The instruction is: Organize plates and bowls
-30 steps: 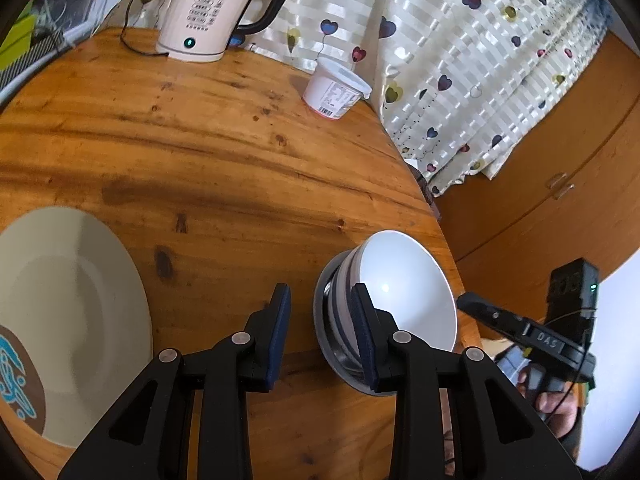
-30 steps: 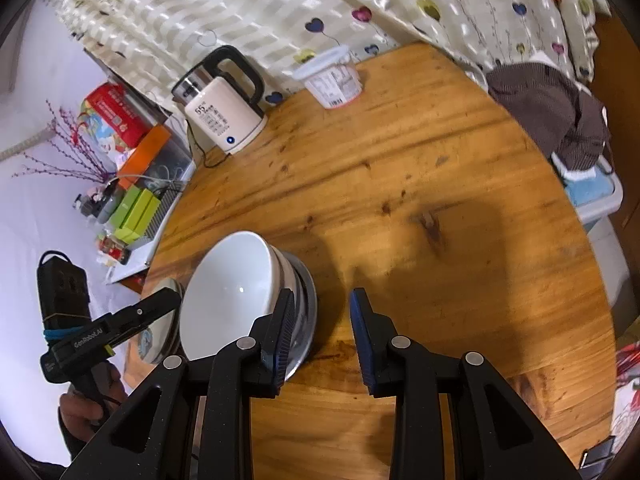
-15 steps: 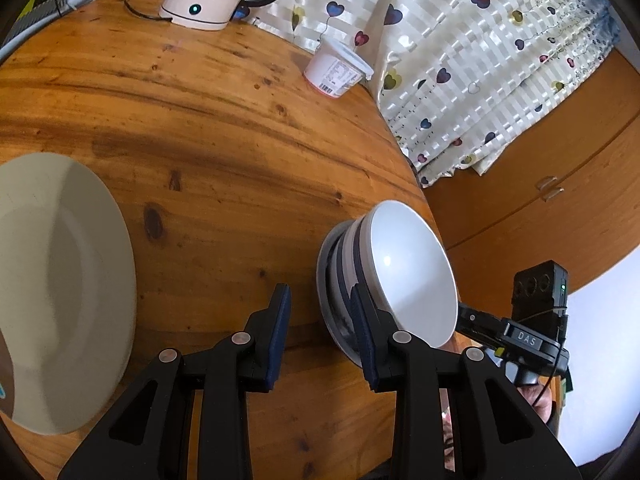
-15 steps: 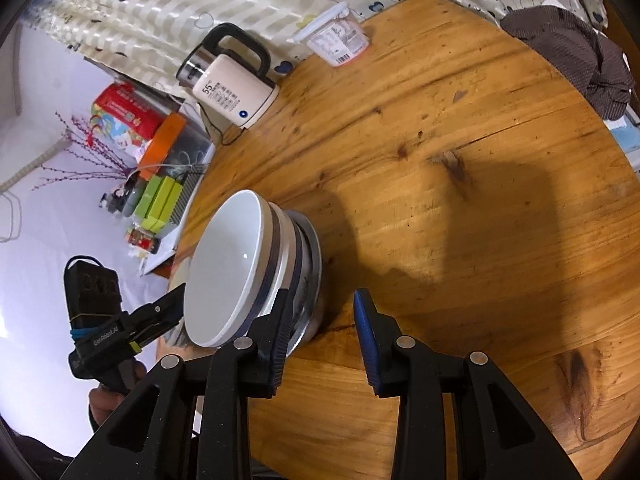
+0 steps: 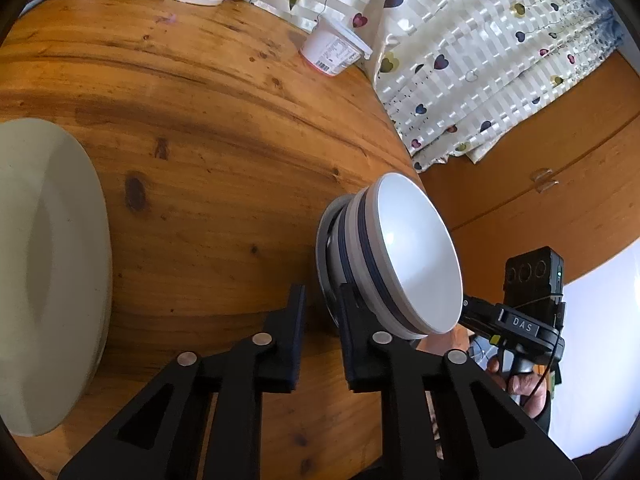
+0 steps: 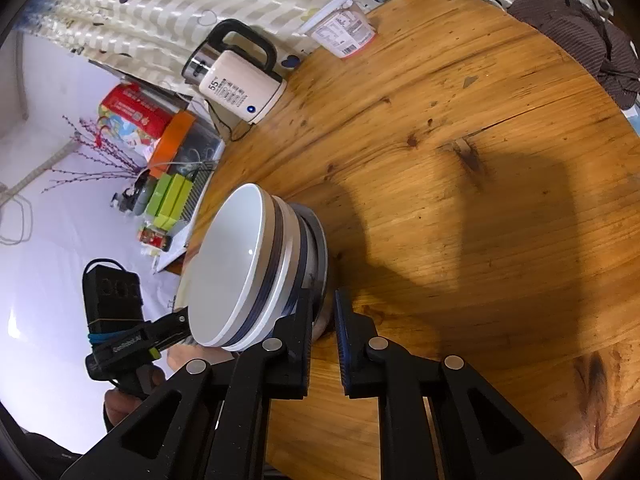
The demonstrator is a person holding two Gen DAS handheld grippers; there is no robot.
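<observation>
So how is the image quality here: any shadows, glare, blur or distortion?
Right wrist view: broad dark shadows across the table, strong fisheye bend. Left wrist view: the plate at the left edge is soft and stretched, a small glare spot sits inside the top bowl.

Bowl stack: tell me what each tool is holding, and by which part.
Both tools have just closed on the metal plate under the bowls: the left tool and the right tool each pinch its rim, on opposite sides.

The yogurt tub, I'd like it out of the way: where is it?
In both wrist views the yogurt tub lies tipped at the table's far edge, against the curtain, right of the kettle.
</observation>
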